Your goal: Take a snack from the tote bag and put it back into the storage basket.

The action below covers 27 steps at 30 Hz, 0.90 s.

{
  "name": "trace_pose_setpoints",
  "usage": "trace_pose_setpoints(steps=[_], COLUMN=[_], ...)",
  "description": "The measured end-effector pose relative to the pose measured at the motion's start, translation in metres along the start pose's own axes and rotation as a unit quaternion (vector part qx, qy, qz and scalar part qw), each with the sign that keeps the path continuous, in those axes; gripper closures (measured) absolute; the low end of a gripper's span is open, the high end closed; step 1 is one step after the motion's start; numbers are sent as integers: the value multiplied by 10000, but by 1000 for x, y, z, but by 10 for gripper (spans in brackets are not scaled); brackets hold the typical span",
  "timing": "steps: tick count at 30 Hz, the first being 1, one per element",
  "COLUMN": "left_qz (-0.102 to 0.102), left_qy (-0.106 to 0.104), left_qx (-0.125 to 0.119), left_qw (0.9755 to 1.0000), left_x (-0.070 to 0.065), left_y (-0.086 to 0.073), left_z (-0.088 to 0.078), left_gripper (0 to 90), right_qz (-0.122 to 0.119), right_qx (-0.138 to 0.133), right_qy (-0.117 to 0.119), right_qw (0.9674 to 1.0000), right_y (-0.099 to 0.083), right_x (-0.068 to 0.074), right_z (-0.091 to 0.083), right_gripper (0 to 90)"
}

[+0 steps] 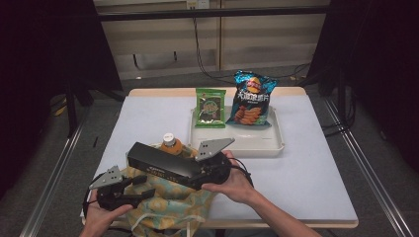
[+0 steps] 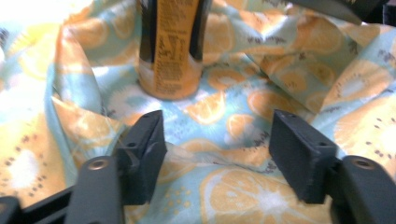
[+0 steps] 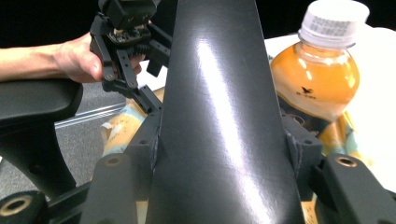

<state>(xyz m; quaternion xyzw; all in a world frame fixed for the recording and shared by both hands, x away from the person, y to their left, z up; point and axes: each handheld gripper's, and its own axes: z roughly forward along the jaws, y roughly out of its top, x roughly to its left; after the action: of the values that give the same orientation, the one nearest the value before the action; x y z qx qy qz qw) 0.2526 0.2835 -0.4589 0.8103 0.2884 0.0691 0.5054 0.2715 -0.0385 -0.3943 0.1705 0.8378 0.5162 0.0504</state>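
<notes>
I am lifting the long black box point(image 1: 165, 166) out of the fruit-print bag point(image 1: 165, 205) with my right hand-held gripper point(image 1: 210, 165); its jaws are closed on one end of the box, one pad on each side. The box hangs just above the open bag, near the front of the desk point(image 1: 306, 173), and it is tilted, with the far end pointing to my left. To do this well I think I should lift slowly and keep the box level, so it does not bump the orange bottle point(image 3: 322, 79); I hold only one end, so it could tip if I hurry. Then I could carry it toward the white tray point(image 1: 237, 143).

The box is dark and shiny, long and flat, with small pale writing on its side.

The bottle stands in the bag just behind the box; it has a white cap. My left hand-held gripper point(image 2: 217, 140) is open, with the bag's cloth lying between the pads and nothing held. On the tray stand a green snack pack point(image 1: 210, 107) and a blue chip bag point(image 1: 251, 98).
</notes>
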Motion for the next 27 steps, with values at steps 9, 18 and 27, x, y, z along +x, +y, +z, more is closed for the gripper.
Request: trace_pose_setpoints(steps=[9, 18, 27], left_qz=[-27, -71, -222], left_qy=[248, 395, 385], left_qx=[-263, -390, -334], left_qw=[9993, 9984, 9985], left_x=[-3, -10, -27], left_y=[4, 12, 22], left_z=[-2, -3, 4], left_gripper=[182, 48, 32], right_qz=[58, -18, -92], right_qx=[-92, -99, -223], right_qy=[-44, -79, -168], right_qw=[9999, 9999, 9996], right_y=[-5, -4, -2], right_x=[-5, -8, -12], right_z=[-10, -27, -52], right_gripper=[432, 433, 433])
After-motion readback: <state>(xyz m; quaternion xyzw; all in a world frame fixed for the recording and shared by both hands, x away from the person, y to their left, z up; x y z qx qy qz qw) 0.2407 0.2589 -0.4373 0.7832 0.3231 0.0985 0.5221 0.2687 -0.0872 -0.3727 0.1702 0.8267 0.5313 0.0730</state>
